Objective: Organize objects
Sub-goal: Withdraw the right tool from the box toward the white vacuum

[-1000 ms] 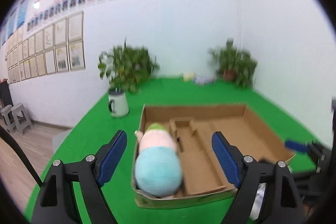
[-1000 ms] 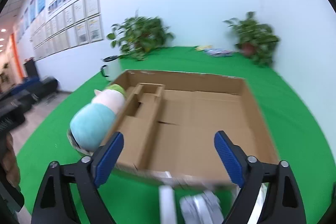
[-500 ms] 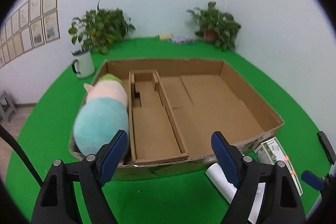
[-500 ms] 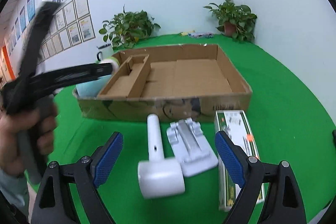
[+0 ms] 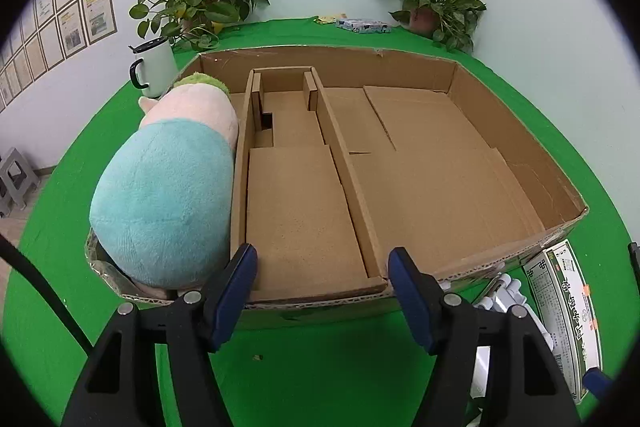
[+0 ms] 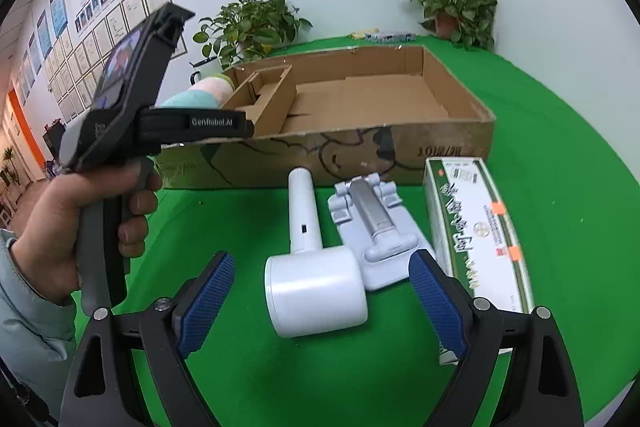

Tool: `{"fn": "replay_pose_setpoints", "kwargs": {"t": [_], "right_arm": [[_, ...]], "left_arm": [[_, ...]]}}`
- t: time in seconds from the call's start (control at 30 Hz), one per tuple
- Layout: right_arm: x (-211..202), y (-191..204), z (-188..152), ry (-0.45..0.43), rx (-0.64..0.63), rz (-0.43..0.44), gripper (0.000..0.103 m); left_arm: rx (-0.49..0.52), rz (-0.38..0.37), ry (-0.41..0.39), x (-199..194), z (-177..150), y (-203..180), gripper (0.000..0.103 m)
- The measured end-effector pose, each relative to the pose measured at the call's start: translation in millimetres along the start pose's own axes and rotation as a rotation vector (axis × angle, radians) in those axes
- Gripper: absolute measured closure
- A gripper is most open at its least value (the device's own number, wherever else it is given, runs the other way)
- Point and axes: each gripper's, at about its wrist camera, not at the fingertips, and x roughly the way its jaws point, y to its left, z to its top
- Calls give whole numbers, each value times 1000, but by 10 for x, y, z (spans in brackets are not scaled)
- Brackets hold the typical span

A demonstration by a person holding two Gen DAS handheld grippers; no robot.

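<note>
Cardboard box (image 5: 520, 155) on the green cloth (image 5: 320, 367) as landmark: shallow, open-topped, split by cardboard dividers into a narrow left bay, a middle channel and a wide right bay. Filling the left bay, a plush toy (image 5: 168, 195) with a teal rear, pink body and green tip, bulging over the box's near left corner. Hovering just before the box's near wall, the left gripper (image 5: 322, 281), jaws spread wide with nothing between the blue pads, left pad close to the plush without clear contact. Outside the box, against its near wall toward the right corner, three items side by side on the cloth: a white hair dryer (image 6: 316, 283) with handle pointing at the box, just right of it a grey-white folding stand (image 6: 376, 227), and rightmost a long green-and-white carton (image 6: 476, 231) beside the stand. Farther out from the box, right gripper (image 6: 320, 301) also gaping apart, empty, straddling the dryer's barrel from above without touching. Beyond the box's far left corner, a white mug (image 5: 154, 71) with black handle and a potted plant (image 5: 200, 7); beyond the far right corner, a second plant (image 5: 436, 1).
</note>
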Motion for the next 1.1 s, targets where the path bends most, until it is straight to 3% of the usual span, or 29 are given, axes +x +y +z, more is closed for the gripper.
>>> {"fn": "replay_pose_setpoints", "kwargs": {"t": [0.23, 0.33, 0.43, 0.57, 0.63, 0.8, 1.1], "right_arm": [[69, 22, -16, 14, 7, 16, 14], [28, 46, 22, -10, -6, -1, 14], [-30, 83, 55, -34, -31, -19, 14], [-80, 145, 54, -56, -64, -36, 14], [-93, 183, 43, -59, -74, -33, 14], [-82, 263, 100, -54, -70, 22, 14], [84, 318, 574, -27, -33, 90, 14]], "left_arm": [[0, 9, 17, -14, 24, -2, 35], [-1, 24, -16, -146, 37, 6, 36], [16, 56, -127, -465, 11, -5, 35], [39, 77, -266, -877, -62, 0, 24], [50, 92, -314, -1011, -74, 29, 24], [9, 76, -262, -1039, -102, 268, 24], [-10, 100, -274, -1214, -435, 516, 24]]}}
